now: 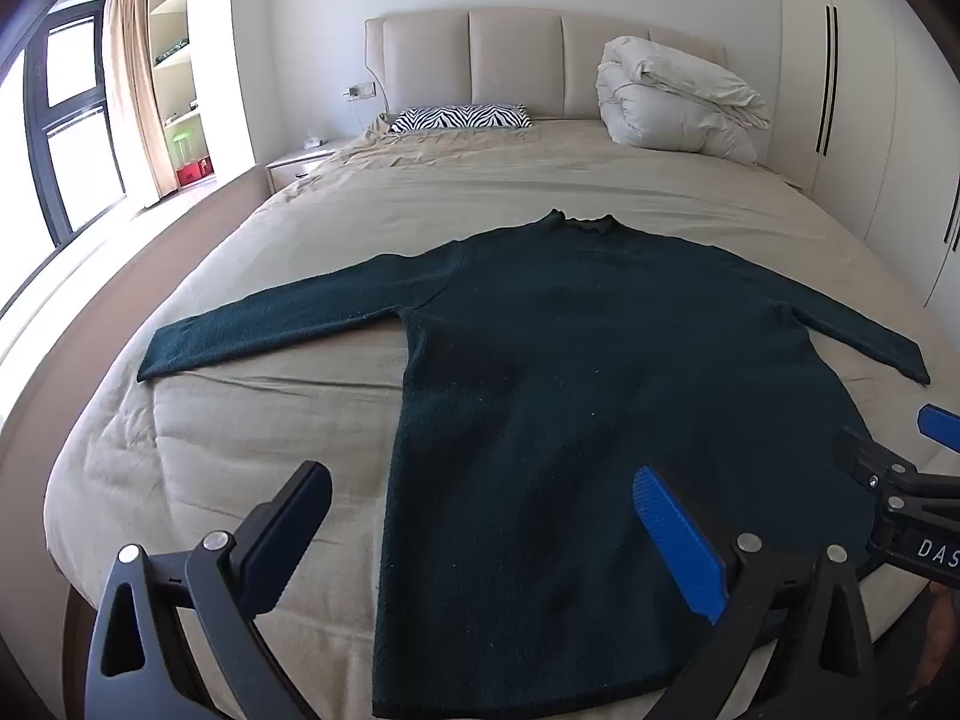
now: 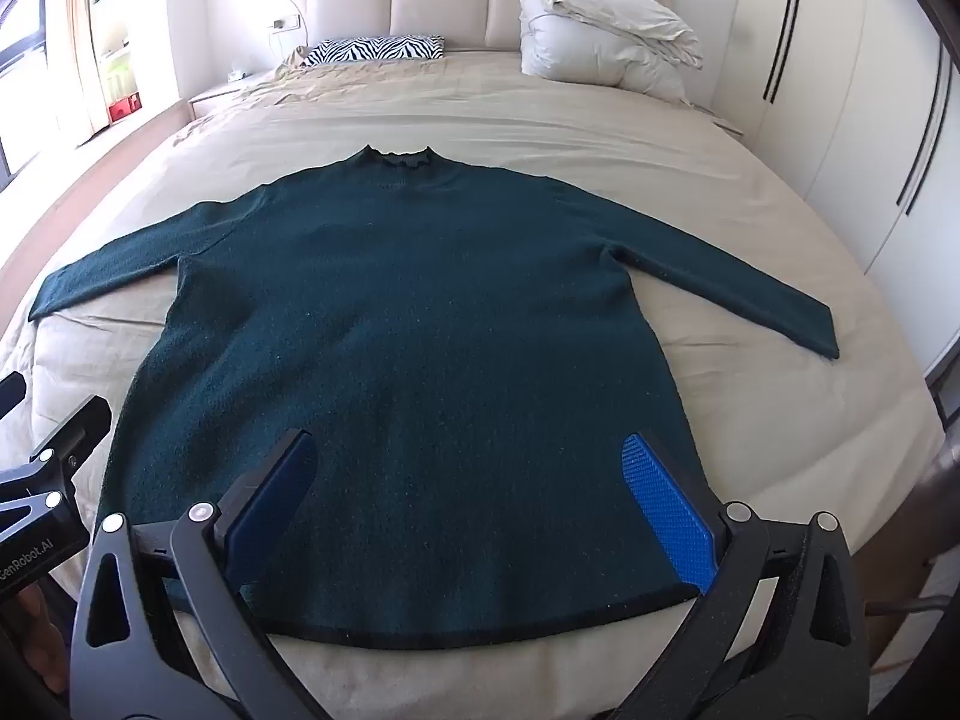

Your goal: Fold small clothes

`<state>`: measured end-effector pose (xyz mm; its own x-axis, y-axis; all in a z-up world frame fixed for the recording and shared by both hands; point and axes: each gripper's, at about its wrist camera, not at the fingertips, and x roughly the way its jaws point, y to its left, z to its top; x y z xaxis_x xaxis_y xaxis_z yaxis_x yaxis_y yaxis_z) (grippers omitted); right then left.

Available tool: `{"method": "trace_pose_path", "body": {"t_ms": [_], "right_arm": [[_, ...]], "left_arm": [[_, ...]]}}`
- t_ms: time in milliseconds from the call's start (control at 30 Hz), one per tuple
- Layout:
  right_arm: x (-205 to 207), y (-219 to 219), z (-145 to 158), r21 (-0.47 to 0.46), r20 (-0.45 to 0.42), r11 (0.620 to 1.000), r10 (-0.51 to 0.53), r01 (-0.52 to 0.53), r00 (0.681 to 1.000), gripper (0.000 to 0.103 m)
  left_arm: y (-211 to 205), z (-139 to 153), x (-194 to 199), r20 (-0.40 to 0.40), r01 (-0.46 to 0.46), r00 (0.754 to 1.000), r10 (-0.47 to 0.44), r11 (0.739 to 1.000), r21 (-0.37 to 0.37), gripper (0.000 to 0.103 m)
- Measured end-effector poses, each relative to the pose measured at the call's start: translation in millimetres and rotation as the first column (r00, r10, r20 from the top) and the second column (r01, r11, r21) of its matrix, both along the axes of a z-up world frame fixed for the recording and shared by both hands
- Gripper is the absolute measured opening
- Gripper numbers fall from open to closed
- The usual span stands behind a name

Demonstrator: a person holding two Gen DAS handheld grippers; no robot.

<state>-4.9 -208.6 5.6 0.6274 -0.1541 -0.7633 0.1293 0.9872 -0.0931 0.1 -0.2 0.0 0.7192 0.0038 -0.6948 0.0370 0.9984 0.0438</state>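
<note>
A dark green long-sleeved sweater (image 1: pixel 576 360) (image 2: pixel 408 324) lies flat on the bed, neck toward the headboard, both sleeves spread out, hem nearest me. My left gripper (image 1: pixel 480 534) hovers open over the sweater's lower left side, its fingers wide apart and empty. My right gripper (image 2: pixel 474 510) hovers open over the lower middle of the sweater just above the hem, nothing between its blue pads (image 2: pixel 666 510). In the left wrist view the right gripper's body (image 1: pixel 900 498) shows at the right edge. The right wrist view has the left gripper's body (image 2: pixel 42 480) at its left edge.
The bed (image 1: pixel 252 420) has a beige cover. At its head lie a zebra-striped pillow (image 1: pixel 462 117) and a folded white duvet (image 1: pixel 678 102). White wardrobe doors (image 2: pixel 840 90) stand to the right, a window and curtain (image 1: pixel 126 78) to the left.
</note>
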Motion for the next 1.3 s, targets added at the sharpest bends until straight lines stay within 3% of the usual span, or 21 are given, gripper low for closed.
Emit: {"method": "trace_pose_path", "body": {"t_ms": [1300], "right_arm": [[-4.1, 1.2, -3.4, 0.010, -0.009, 1.000, -0.002, 0.002, 1.000, 0.103]], "left_arm": [[-1.1, -13.9, -7.1, -0.017, 0.006, 1.000, -0.006, 1.000, -0.016, 0.103]]}}
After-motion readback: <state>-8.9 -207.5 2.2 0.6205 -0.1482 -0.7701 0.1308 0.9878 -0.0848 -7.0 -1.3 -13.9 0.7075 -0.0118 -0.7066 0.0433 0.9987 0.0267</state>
